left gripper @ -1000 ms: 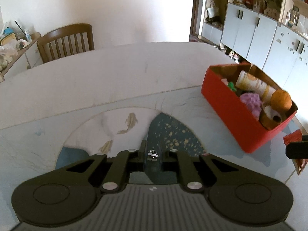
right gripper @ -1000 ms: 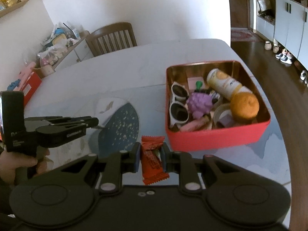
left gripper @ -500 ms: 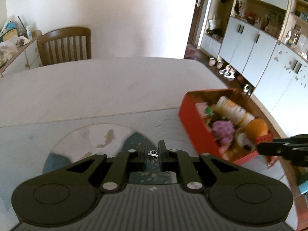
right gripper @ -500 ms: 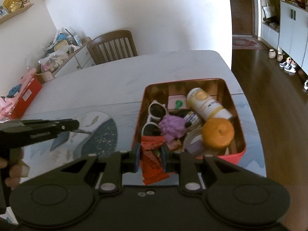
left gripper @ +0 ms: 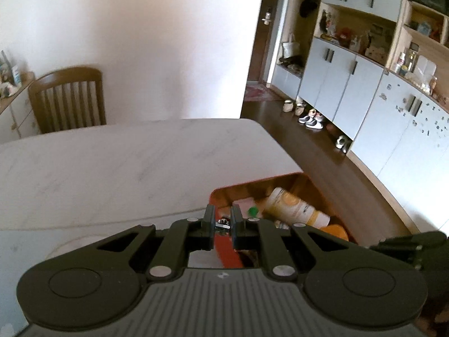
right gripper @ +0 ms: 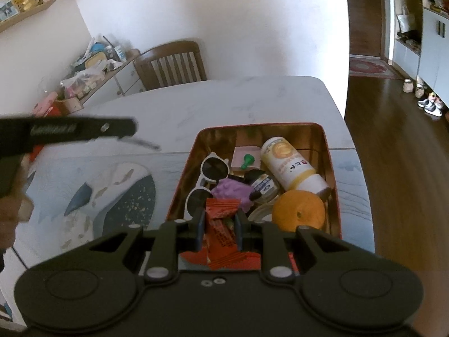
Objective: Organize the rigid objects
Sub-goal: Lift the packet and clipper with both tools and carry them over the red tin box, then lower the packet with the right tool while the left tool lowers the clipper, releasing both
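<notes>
The right gripper [right gripper: 218,224] is clamped on a red snack packet [right gripper: 221,227], which hangs over the near rim of the red tin [right gripper: 328,174]. The left gripper [left gripper: 223,221] is pinched on a small metal object [left gripper: 223,223], too small to identify, held above the tin's near left corner. Inside lie white sunglasses [right gripper: 209,179], a purple lump [right gripper: 234,193], a small round jar [right gripper: 265,186], a yellow bottle [right gripper: 291,167] and an orange [right gripper: 299,210]. The tin looks crowded, so a packet released here could perch on the sunglasses or slide back over the rim onto the table [right gripper: 224,101]. With both grippers converging on one corner, they might also knock together.
</notes>
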Available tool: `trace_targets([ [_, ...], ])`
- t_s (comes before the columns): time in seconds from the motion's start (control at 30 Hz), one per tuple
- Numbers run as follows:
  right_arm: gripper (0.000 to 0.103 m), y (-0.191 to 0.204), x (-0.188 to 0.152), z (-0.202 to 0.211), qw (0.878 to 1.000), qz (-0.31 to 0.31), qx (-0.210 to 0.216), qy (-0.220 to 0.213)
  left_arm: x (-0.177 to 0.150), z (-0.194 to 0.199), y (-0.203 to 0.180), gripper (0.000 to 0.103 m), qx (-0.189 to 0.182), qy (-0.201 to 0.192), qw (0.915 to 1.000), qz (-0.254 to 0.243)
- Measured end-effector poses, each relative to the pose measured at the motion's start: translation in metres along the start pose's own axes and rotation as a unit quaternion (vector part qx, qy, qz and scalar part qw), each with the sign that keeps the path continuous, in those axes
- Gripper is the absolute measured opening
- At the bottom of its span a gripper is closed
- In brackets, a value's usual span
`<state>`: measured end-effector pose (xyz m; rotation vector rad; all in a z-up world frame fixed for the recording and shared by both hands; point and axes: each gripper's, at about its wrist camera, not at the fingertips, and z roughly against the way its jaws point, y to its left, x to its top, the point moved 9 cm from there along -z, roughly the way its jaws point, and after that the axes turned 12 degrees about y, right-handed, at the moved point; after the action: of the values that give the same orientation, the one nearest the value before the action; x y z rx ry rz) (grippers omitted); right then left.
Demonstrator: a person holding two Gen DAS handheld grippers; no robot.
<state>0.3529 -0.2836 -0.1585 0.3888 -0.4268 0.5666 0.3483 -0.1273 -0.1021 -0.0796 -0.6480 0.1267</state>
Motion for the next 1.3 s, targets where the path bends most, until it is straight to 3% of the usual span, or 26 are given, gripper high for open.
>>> trace_targets([
  [0.4,0.020,0.000,0.001,-0.030,0.998,0.046,-0.013,0.034,0.027,-0.060,-0.050,0.011,-0.029,0.008,0.9994,-0.017],
  [0.8,0.021,-0.004,0.010,-0.049,0.996,0.071,-0.024,0.046,0.018,-0.116,-0.039,0.011,-0.022,0.049,0.9985,0.011],
  [1.3,0.030,-0.010,0.004,-0.052,0.995,0.078,-0.023,0.050,-0.007,-0.136,-0.040,0.011,-0.019,0.100,0.9947,0.011],
])
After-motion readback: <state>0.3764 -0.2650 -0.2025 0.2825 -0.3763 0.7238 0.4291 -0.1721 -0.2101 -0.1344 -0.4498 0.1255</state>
